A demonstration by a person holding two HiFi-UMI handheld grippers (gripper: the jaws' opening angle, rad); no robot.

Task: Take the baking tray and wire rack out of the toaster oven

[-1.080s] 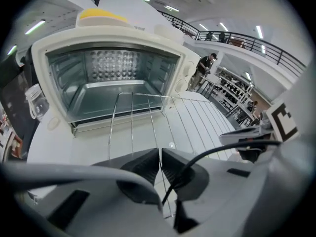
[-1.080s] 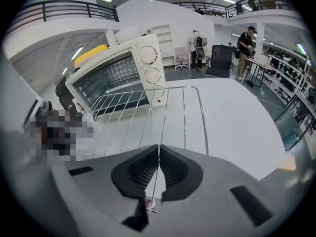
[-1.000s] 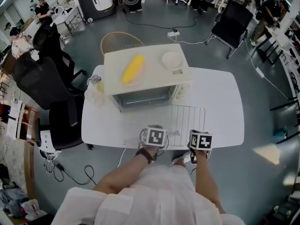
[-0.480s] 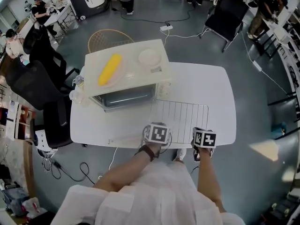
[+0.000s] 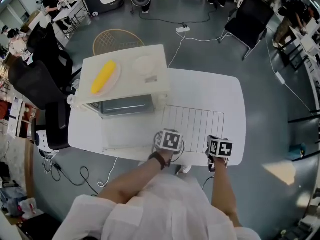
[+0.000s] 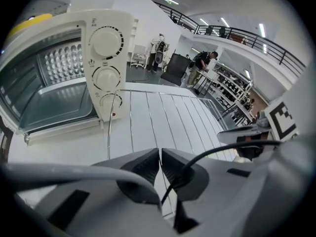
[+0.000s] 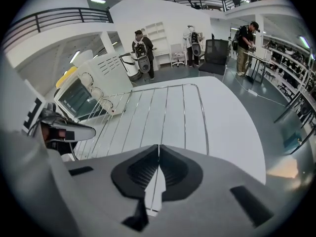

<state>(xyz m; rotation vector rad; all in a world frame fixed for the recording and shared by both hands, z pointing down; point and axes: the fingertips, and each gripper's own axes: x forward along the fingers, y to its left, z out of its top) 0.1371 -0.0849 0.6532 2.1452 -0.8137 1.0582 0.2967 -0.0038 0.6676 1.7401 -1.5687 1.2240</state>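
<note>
- Near edge of table (image 5: 210,89): left gripper (image 6: 160,154) and right gripper (image 7: 158,149) both clamped tight on wire rack (image 5: 195,124).
- Rack is clear of toaster oven (image 5: 122,76); likely next: set down, release, fetch baking tray.

A person in a white short-sleeved top (image 5: 162,209) fills the lower centre of the head view, with a dark wristband (image 5: 159,161) on the left wrist. Each hand carries a grey moulded tool topped by a white cube printed with black square markers: the left cube (image 5: 167,140) and the right cube (image 5: 220,147). Close up, the left gripper (image 6: 160,157) has smooth grey shells, black jaw pads and a black cable (image 6: 212,153) arcing over its right side. The right gripper (image 7: 158,154) has ribbed black pads and dark rectangular slots.
</note>
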